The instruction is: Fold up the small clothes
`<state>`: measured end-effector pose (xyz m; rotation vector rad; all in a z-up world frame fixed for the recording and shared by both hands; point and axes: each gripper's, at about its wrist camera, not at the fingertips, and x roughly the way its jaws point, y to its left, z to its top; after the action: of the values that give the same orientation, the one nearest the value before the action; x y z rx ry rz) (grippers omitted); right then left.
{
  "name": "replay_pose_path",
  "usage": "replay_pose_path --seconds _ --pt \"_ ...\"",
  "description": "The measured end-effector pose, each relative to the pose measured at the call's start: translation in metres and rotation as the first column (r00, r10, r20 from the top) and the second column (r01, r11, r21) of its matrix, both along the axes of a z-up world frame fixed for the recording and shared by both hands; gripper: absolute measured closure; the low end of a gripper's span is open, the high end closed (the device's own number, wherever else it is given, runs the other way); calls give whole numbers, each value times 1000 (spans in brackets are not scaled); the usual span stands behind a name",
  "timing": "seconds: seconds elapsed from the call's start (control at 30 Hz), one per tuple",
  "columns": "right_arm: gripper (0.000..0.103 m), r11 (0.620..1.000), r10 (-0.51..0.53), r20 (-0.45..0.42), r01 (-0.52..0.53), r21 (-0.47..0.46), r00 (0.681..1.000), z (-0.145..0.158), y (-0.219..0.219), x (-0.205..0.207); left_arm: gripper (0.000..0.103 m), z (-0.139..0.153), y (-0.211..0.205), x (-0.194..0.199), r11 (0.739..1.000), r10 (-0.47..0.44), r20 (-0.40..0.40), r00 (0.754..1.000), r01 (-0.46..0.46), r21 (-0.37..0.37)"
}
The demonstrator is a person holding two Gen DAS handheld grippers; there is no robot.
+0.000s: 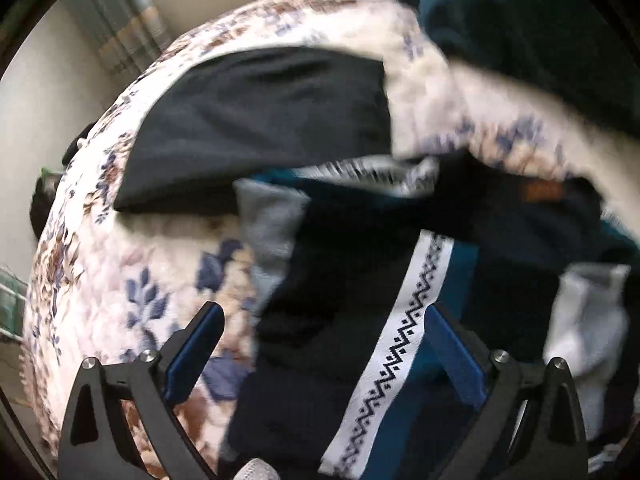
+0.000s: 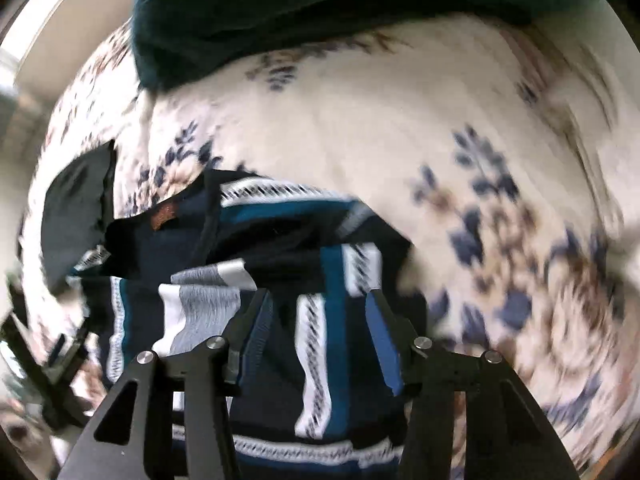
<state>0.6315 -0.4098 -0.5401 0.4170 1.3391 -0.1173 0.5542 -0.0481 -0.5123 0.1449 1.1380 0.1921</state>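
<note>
A heap of small clothes lies on a floral quilt [image 1: 120, 280]: dark navy and teal pieces with a white zigzag waistband [image 1: 404, 344], plus grey and white pieces [image 1: 584, 320]. My left gripper [image 1: 323, 309] hangs open wide just above the heap, with the waistband running between its fingers and neither pad touching it. In the right wrist view the same heap [image 2: 312, 360] fills the gap of my right gripper [image 2: 317, 296]. Its jaws stand partly apart over navy cloth with white bands, and the pads do not visibly clamp it. The picture is blurred.
A folded black garment [image 1: 260, 128] lies flat on the quilt beyond the heap, also at the left of the right wrist view [image 2: 76, 208]. A bulky dark teal garment [image 1: 520, 20] [image 2: 320, 12] sits further back. A curtain [image 1: 120, 20] and a wall stand behind the bed.
</note>
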Motion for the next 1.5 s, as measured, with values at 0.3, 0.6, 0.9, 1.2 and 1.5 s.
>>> replay_pose_path --seconds 0.3,0.6,0.9,1.2,1.5 --pt "45 997 -19 -206 4 -72 978 -88 -20 -37 0 -32 15 15 1000 0 -46 999 0 13" --pt "45 989 99 -101 -109 -100 990 -38 23 -61 0 -20 -14 -7 1000 -28 -70 997 28 0" --pt "39 954 172 -274 -229 -194 946 -69 34 -79 0 -21 16 6 995 46 -98 994 -54 -78" --pt "41 984 168 -110 -173 -34 980 -18 33 -38 0 9 -78 -34 983 -111 -53 992 102 -156" --pt "62 878 364 -276 -426 -216 890 -44 55 19 0 -32 -100 -61 987 -110 -123 986 93 -134"
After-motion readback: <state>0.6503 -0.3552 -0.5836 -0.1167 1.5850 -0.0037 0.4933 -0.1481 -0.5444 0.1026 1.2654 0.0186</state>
